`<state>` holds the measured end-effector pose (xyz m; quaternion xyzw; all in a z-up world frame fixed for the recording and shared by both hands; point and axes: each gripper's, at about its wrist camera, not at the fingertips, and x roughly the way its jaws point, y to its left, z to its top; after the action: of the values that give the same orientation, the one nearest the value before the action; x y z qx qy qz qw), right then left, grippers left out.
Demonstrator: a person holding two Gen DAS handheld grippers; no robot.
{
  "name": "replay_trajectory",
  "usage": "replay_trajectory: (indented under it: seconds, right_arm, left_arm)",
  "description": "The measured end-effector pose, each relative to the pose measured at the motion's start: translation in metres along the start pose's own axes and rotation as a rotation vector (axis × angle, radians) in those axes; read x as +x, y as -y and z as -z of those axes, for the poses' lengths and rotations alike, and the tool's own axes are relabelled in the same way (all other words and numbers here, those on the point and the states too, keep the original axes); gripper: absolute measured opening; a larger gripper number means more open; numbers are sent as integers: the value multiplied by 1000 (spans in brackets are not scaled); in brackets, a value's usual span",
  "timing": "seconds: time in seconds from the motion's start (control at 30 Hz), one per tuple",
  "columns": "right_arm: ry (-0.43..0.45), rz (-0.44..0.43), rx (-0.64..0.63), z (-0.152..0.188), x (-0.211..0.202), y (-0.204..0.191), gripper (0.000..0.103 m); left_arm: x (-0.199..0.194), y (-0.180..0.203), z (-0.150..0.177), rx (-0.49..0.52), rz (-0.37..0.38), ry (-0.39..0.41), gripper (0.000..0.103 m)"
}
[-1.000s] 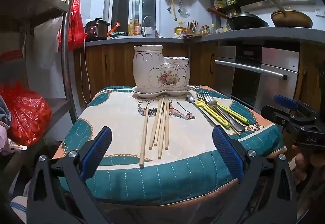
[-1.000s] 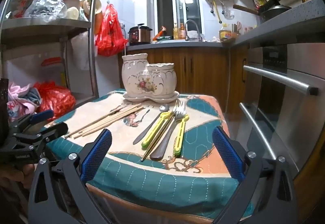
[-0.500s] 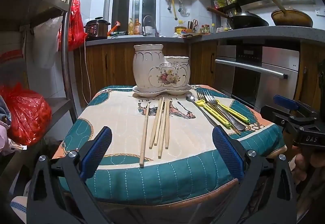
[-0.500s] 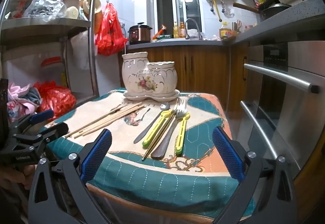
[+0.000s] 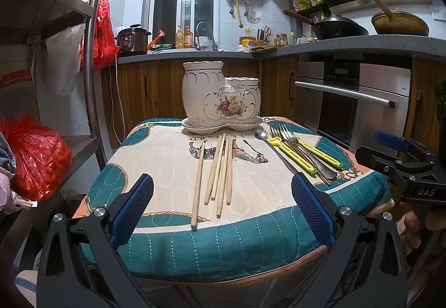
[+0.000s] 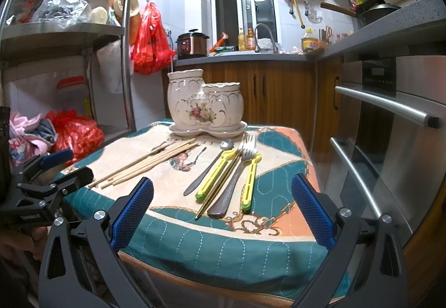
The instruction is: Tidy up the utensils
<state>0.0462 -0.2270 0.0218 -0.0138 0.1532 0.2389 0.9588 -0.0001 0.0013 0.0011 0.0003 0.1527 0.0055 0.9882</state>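
Wooden chopsticks (image 5: 216, 168) lie before the glazed ceramic holder (image 5: 221, 97); both tongs (image 5: 221, 209) (image 6: 221, 209) gape wide.

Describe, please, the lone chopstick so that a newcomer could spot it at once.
Start at the cream ceramic holder at the back of the cloth-covered table. In front lies a bunch of wooden chopsticks. The lone chopstick lies apart on their left, reaching nearest the front edge.

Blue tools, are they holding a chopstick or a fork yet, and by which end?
No, nothing is held. The left tool and right tool are both open and empty; chopsticks and forks lie on the cloth.
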Motion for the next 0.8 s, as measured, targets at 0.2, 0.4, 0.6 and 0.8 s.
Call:
replay_trajectory:
  seconds: [0.2, 0.4, 0.6, 0.8]
  right_arm:
    - [1, -4, -1, 1, -1, -2, 98]
    - [-7, -3, 10, 0, 2, -2, 98]
    - [-9, -6, 8, -1, 3, -2, 98]
    - [-6, -7, 8, -1, 2, -3, 98]
  left_arm:
    - [-1, 0, 0, 0, -5, 7, 98]
    - [-1, -1, 2, -2, -12, 14, 98]
    - [3, 2, 3, 4, -12, 5, 98]
    - [4, 3, 3, 6, -12, -1, 98]
